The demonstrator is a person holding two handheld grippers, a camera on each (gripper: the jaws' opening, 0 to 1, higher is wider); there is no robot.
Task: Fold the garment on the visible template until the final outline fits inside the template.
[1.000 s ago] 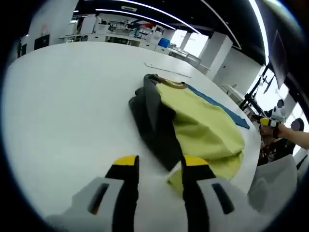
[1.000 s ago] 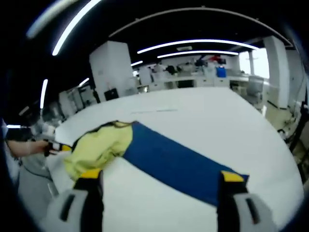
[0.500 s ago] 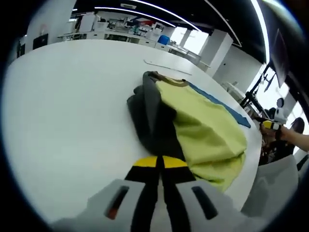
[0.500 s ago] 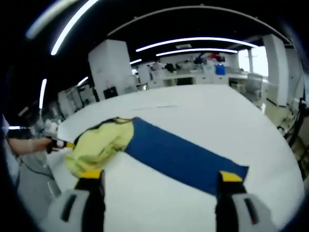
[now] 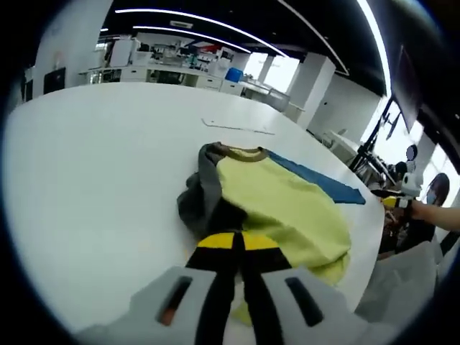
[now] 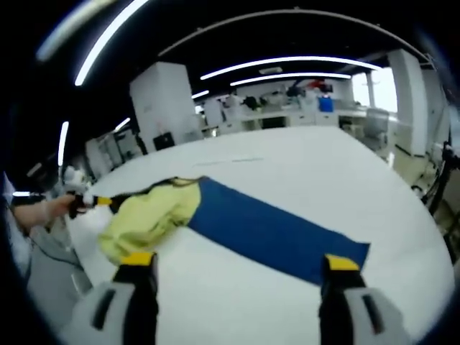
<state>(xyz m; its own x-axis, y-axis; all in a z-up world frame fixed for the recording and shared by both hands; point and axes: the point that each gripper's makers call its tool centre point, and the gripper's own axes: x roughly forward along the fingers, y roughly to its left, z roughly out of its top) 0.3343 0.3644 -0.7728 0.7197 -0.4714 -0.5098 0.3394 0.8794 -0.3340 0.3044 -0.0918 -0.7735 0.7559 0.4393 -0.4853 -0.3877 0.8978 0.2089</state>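
- The left gripper (image 5: pixel 233 241) is seen with its jaws pressed together on the near edge of the garment (image 5: pixel 277 208), a yellow-green top with grey sleeve and brown collar; cloth appears pinched between the tips.
- The right gripper (image 6: pixel 233 262) is held above the table with jaws spread wide and nothing between them.
- The garment is lying bunched at one end of the blue template (image 6: pixel 277 233), partly on it; most of the template is left bare.
- Judgement: a fold or drag is in hand. The pinched edge should be lifted low and carried evenly, so the cloth is not pulled off the table edge nearby.
- The free gripper would best be used to pin or smooth the far side.
- The surface is a broad white table (image 5: pixel 93 158), smooth and matte.
- An open-plan room with strip ceiling lights (image 6: pixel 287 65) and distant workbenches is noted.
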